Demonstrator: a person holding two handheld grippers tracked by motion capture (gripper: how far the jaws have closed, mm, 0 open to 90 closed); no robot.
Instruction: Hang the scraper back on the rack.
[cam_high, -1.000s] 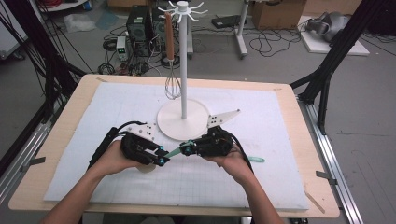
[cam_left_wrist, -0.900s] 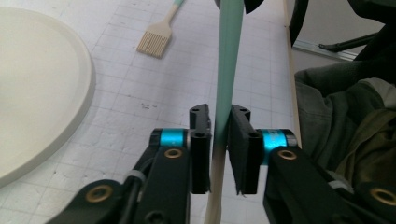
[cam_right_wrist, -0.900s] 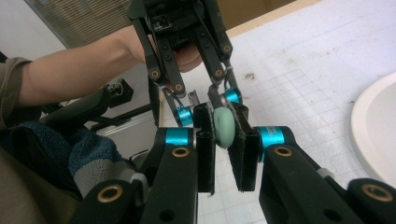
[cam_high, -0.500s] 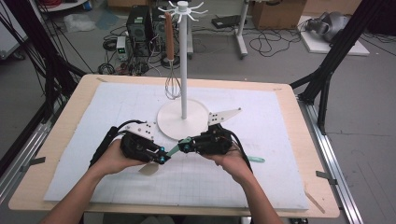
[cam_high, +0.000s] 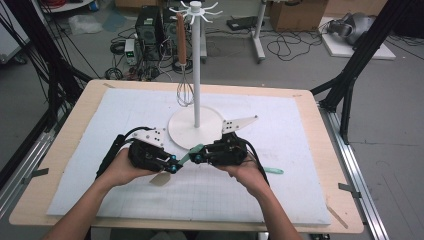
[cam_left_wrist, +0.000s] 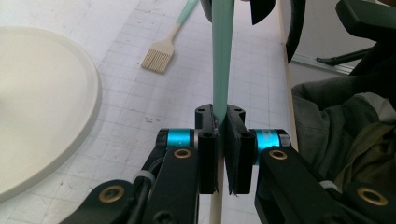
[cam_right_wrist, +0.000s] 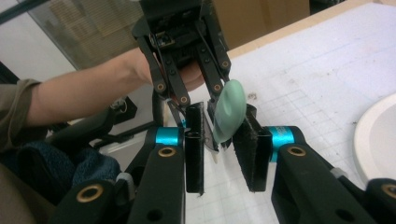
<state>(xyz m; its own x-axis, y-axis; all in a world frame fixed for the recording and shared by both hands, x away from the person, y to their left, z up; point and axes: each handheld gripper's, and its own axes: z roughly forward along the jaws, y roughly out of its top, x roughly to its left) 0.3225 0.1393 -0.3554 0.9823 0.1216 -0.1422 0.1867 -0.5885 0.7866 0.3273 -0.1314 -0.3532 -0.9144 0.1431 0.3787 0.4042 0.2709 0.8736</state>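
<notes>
While the mint-green spatula (cam_left_wrist: 222, 51) hangs in the air between the two hands, low over the white mat (cam_high: 300, 130) near the front of the counter (cam_high: 75, 115), the left hand-held gripper (cam_left_wrist: 222, 140) is clenched on its handle, which runs away toward the other hand. At the far end the right hand-held gripper (cam_right_wrist: 223, 154) has its jaws spread, with the rounded green blade sitting in the gap and not squeezed, so I'd judge a hand-to-hand pass, one side bearing the weight while the other lines up. Beside them on the mat lies a pastry brush (cam_left_wrist: 161, 53) with a green handle. Farther back stands a white rack (cam_high: 196, 75) on a round base, a whisk (cam_high: 183, 65) hanging from a hook, likely where utensils belong
</notes>
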